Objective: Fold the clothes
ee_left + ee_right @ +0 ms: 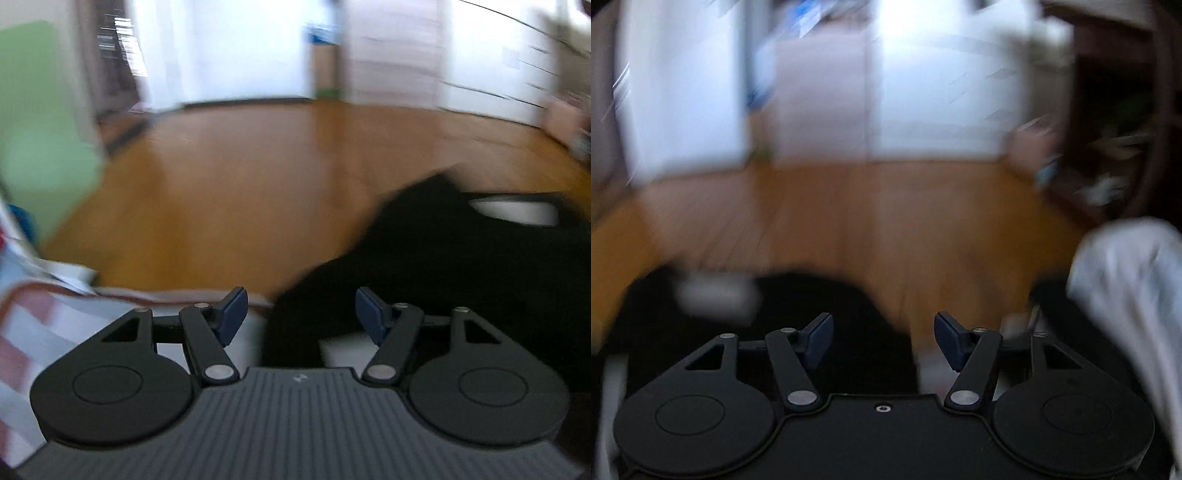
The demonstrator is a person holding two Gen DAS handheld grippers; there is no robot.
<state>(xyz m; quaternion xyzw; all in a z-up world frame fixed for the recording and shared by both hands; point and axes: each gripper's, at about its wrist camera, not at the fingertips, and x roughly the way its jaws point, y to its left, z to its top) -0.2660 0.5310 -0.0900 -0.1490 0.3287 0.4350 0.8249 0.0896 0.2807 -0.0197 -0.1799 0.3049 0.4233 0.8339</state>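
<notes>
Wooden floor (229, 177) fills the middle of both blurred views, with white walls across the top. Below it, a black garment (443, 251) lies at lower right of the left wrist view and at lower left of the right wrist view. Striped cloth (33, 332) sits at lower left. The left gripper (301, 314) and right gripper (883, 339) both gape wide, nothing between their blue pads (232, 314).
</notes>
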